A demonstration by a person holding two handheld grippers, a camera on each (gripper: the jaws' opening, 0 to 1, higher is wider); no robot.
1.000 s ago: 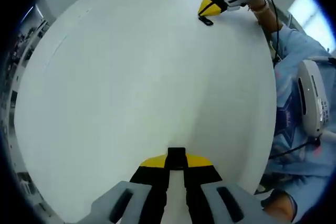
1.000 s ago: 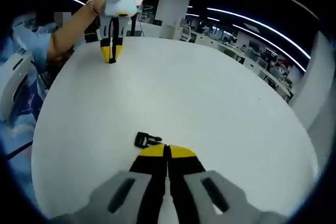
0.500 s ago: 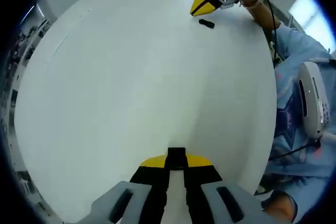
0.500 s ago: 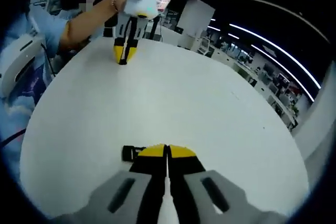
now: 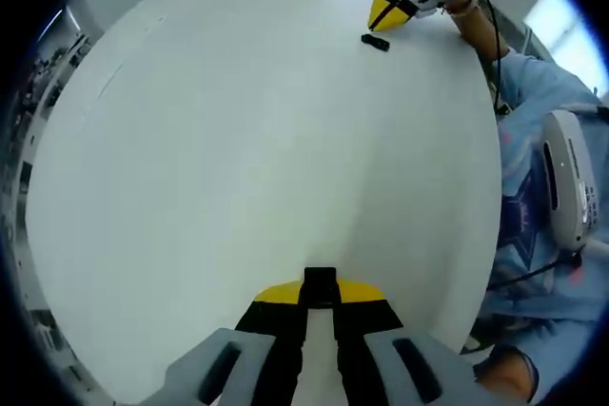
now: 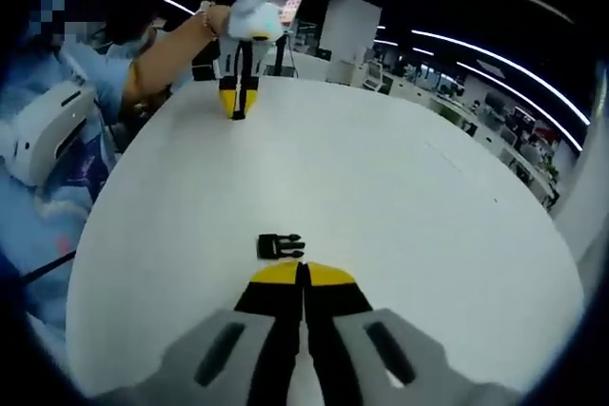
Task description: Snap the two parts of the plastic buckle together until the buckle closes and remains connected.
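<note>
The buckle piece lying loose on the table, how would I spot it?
Find the round white table. In the right gripper view, look just past the yellow tips of the near gripper: a small black prong piece lies flat there, untouched. The other black piece sits clamped in the left gripper.

Black buckle part (image 6: 280,246) on white table (image 6: 400,206); yellow-tipped black hand-held gripper (image 6: 304,275).

Two buckle parts are in sight. One black pronged buckle piece (image 6: 281,246) lies on the white table (image 6: 381,197), well in from its edges; it also shows small in the left gripper view (image 5: 375,42). One black buckle piece (image 5: 319,284) sits between the left gripper's (image 5: 320,303) jaws. Two grippers show: left and right (image 6: 304,278).
</note>
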